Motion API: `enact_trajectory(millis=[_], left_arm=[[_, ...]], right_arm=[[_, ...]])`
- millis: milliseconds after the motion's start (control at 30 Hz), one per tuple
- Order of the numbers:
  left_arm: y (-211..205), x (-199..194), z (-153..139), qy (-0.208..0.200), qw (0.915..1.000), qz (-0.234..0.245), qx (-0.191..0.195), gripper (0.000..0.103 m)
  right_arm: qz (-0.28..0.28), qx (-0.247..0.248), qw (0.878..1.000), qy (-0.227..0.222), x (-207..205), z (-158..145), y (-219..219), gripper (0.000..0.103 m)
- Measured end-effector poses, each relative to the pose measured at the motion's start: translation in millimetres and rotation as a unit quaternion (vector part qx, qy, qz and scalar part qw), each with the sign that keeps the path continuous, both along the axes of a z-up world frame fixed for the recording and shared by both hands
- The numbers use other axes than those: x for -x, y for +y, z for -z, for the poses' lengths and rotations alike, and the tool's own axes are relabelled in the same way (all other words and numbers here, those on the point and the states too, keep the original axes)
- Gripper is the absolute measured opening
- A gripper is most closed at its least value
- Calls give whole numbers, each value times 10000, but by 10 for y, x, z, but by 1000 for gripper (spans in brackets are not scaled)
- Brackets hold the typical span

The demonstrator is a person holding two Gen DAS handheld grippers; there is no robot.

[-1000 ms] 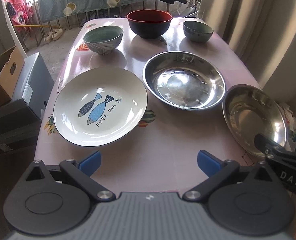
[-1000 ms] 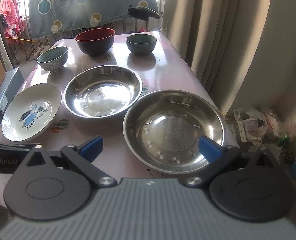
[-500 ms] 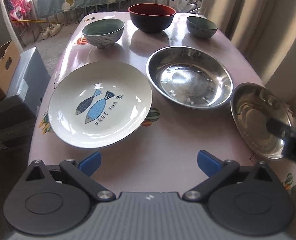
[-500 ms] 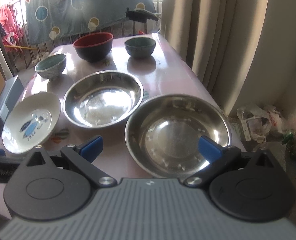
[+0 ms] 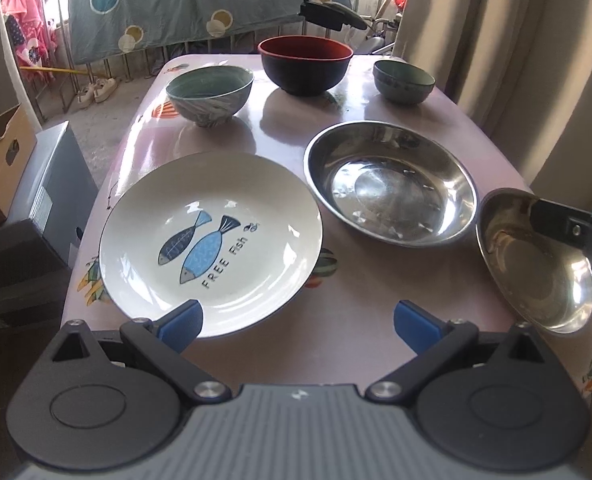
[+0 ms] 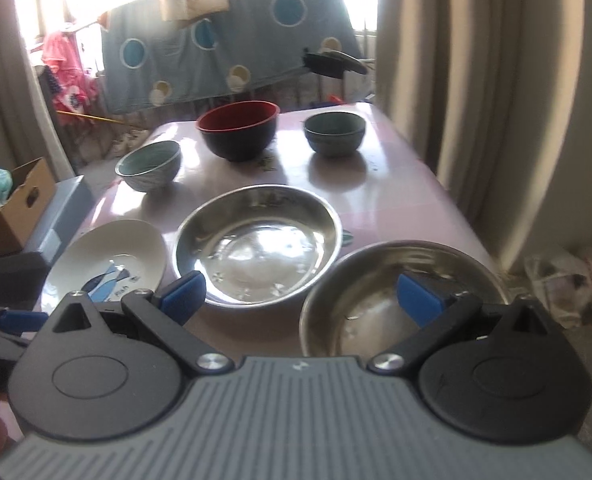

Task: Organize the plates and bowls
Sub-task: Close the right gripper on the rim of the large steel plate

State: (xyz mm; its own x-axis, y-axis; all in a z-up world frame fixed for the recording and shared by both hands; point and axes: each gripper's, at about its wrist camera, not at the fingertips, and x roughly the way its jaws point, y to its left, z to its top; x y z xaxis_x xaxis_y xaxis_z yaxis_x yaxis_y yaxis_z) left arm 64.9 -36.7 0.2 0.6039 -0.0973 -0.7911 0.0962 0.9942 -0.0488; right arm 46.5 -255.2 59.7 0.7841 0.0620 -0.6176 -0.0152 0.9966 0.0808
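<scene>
The right gripper has dropped in low, fingers spread wide, one over the near steel plate, gripping nothing yet. The left gripper has closed on the fish plate, fingers equally wide and empty at its near rim. Beyond the fish plate sit the second steel plate, then three bowls along the desk; stacking looks about to begin.

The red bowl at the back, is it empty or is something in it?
Cannot tell. The red bowl stands upright, but both views show only its upper inner wall; the bottom is hidden.
</scene>
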Motion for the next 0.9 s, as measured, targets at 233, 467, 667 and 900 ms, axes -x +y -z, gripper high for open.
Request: enact_trajectory(millis=[233,467,667,900], left_arm=[[-402,-49,29,6,9981,592,162,99],[-974,-92,135,169,9922,1216,234,92],[-1274,-130,124,-51,9891,1400,458,86],[-1492,-324,189,-60,9901,1273,583,60]], right_arm=[[535,-220,9983,33,9,89,-418,102],[1241,-465,9911,84,129,237,-1077,102],[1476,-619,9869,194,158,441,-1455,101],[1488,-811,9849,348,-38,727,-1697,83]])
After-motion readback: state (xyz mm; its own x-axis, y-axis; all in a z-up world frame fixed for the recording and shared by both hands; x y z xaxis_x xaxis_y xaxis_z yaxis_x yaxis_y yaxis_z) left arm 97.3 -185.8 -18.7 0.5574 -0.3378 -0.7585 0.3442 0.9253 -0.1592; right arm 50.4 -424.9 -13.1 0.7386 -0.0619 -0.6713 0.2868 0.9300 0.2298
